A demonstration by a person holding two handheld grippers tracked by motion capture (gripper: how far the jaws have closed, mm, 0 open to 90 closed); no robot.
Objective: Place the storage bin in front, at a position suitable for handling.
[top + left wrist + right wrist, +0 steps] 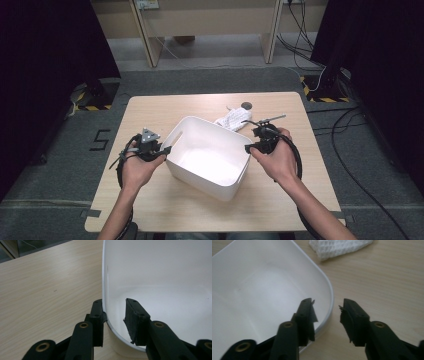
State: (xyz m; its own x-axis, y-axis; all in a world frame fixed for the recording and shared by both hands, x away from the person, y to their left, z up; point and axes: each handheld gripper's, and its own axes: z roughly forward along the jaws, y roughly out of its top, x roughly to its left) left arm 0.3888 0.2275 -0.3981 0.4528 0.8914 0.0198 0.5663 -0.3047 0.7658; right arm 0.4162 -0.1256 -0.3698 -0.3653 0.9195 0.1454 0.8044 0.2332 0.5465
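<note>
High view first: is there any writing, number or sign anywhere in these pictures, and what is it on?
"5": a black figure marked on the grey floor left of the table, in the high view.
Yellow-and-black hazard stripes, a sign without words, lie on the floor at the left and at the right.
White bin, white cloth and both grippers: no lettering that I can read.

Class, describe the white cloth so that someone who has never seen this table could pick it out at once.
Start at the wooden table, then find the big white plastic bin in its middle. Just beyond the bin's far right corner lies the white cloth: soft, crumpled and waffle-textured, unlike the smooth, rigid bin.
</note>
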